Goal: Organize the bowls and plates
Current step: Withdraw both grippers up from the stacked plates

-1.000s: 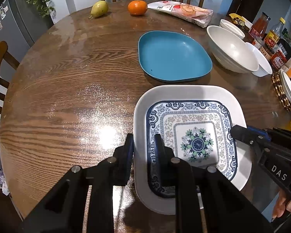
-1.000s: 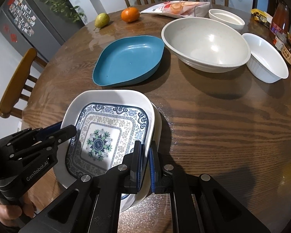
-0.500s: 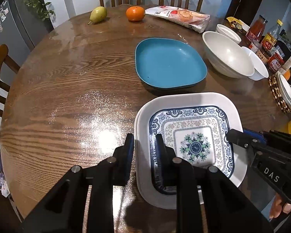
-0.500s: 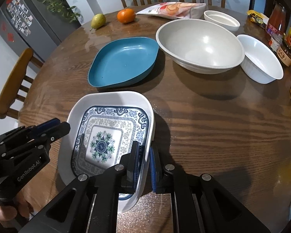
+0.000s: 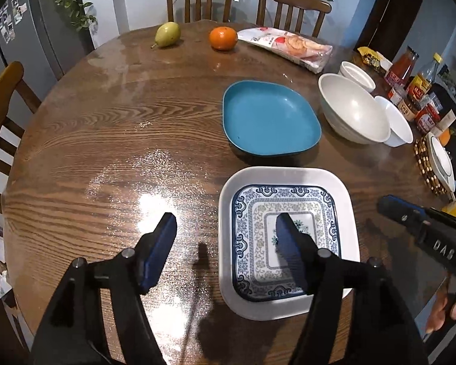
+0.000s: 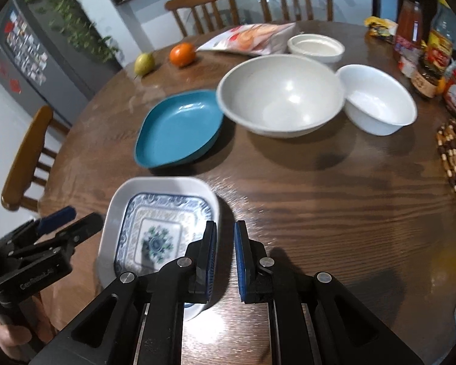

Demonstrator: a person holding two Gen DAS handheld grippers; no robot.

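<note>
White plate [image 5: 288, 176]: on the wooden table [image 5: 106, 140] at its near edge; the bottom of the stack.
Patterned plate [image 5: 252, 213]: blue-bordered, nested flat inside the white plate. I count this pair as done.
Blue plate [image 5: 270, 118]: alone on the wood at 12 o'clock from the stack, just beyond it and apart from it. Not yet stacked.
Grey bowl [image 5: 352, 109]: the largest, at about 2 o'clock from the stack, upright and empty.
White bowl [image 5: 398, 127]: at 3 o'clock from the grey bowl, rim to rim with it or nearly so. I cannot tell whether they touch.
Small bowl [image 5: 357, 74]: shallow, at 12 o'clock from the grey bowl, near the far edge. None of the three bowls is nested.
Left gripper [image 5: 225, 222]: its jaws have just been opening and now stand wide, one finger over bare wood, the other over the patterned plate. The stack's 9 o'clock rim lies below the gap, but neither pad presses on it. I hold nothing here.
Right gripper [image 6: 225, 228]: jaws drawn almost together with only a thin slit between the pads, and nothing in it. It hangs over the stack's 3 o'clock rim.
Progress: my judgement is roughly a third. One pair is stacked and both grips are off it.
Remaining: the blue plate onto the stack, probably next, then the bowls nested by size.
</note>
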